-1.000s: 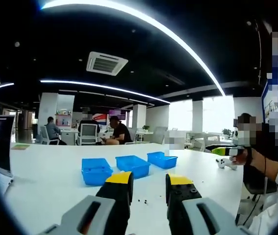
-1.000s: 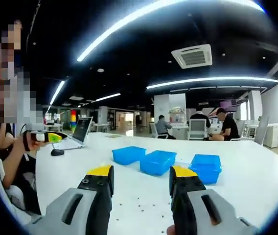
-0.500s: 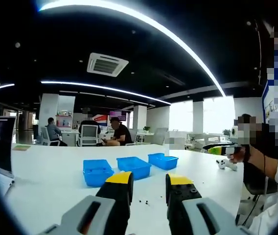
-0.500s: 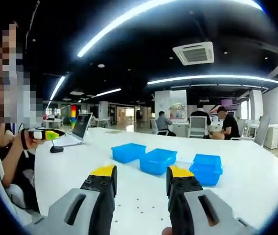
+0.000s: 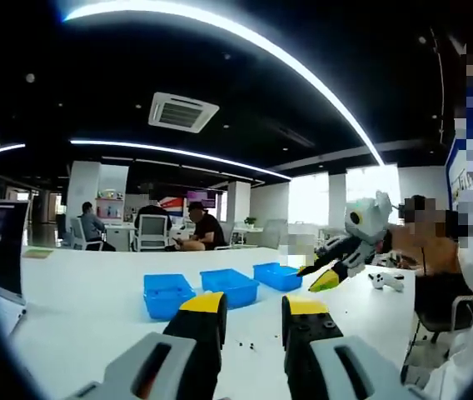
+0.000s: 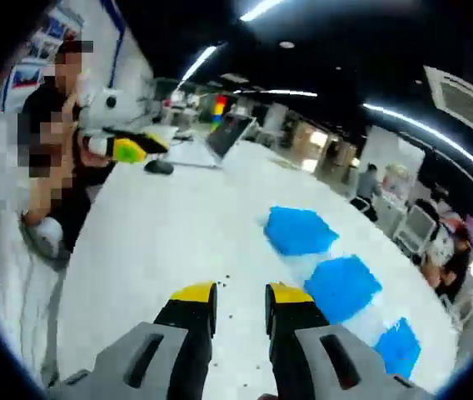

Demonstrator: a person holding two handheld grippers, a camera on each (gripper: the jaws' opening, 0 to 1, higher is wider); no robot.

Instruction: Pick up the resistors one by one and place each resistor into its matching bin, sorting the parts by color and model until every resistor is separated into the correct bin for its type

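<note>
step: reaching to pick | tiny dark resistors (image 5: 249,342) on white counter (image 5: 78,292) before three blue plastic bins (image 5: 228,283) | left claw (image 5: 253,310) spread, empty | right claw (image 6: 241,297) spread, empty | next: lower onto one resistor, pinch

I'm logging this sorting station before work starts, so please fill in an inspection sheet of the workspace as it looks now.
Surface: white table, mostly bare.
Job's things: three blue bins in a row; small dark resistors scattered in front of them.
Clutter: laptop, mouse, small white object.
Grippers: left gripper open, empty; right gripper open, empty, above the table.
Cables: nothing seen.
Surroundings: open office; seated people at far desks; ceiling light strips.
</note>
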